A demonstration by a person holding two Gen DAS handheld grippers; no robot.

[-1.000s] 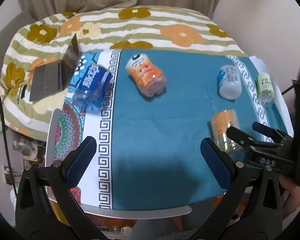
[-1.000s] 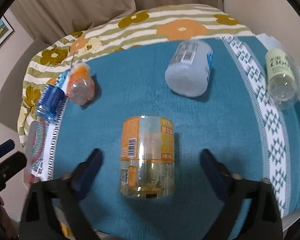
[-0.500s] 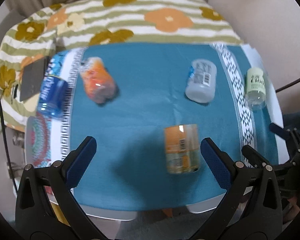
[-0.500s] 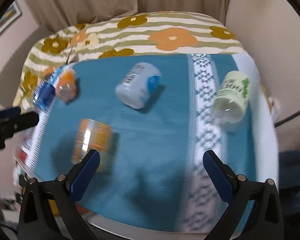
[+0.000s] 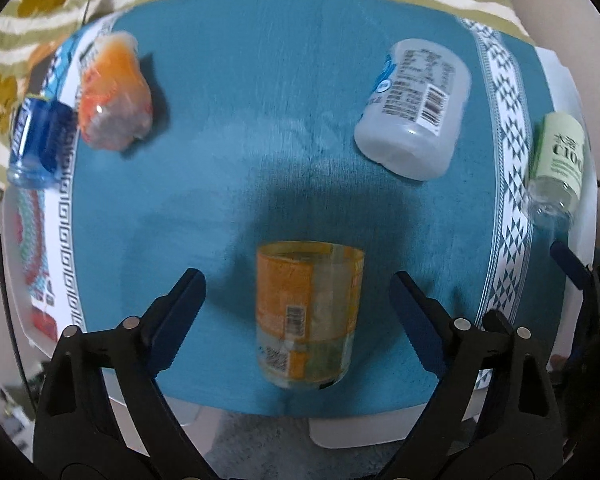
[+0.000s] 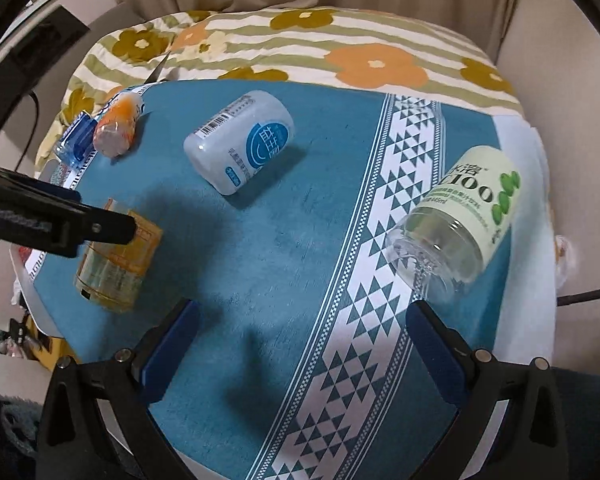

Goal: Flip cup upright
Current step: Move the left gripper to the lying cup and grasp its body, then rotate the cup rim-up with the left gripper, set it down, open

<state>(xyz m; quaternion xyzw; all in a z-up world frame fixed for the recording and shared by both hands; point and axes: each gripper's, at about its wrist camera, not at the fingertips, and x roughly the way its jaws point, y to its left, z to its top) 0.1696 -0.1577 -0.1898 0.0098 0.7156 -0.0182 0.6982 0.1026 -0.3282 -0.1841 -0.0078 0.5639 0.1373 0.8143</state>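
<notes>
Orange-labelled cup [image 5: 308, 316] on its side (between fingers) | left gripper [image 5: 298, 292] agape | right gripper [image 6: 300, 320] agape

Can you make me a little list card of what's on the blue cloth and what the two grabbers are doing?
surface: blue cloth with white patterned bands
cups lying on their sides: five
orange-label cup: between the left gripper's open fingers, not touched
white cup: middle of cloth
green-label cup: on the white band, just ahead of the right gripper
orange cup and blue cup: touching, far left edge
right gripper: open, holding nothing
cups upright: none
</notes>
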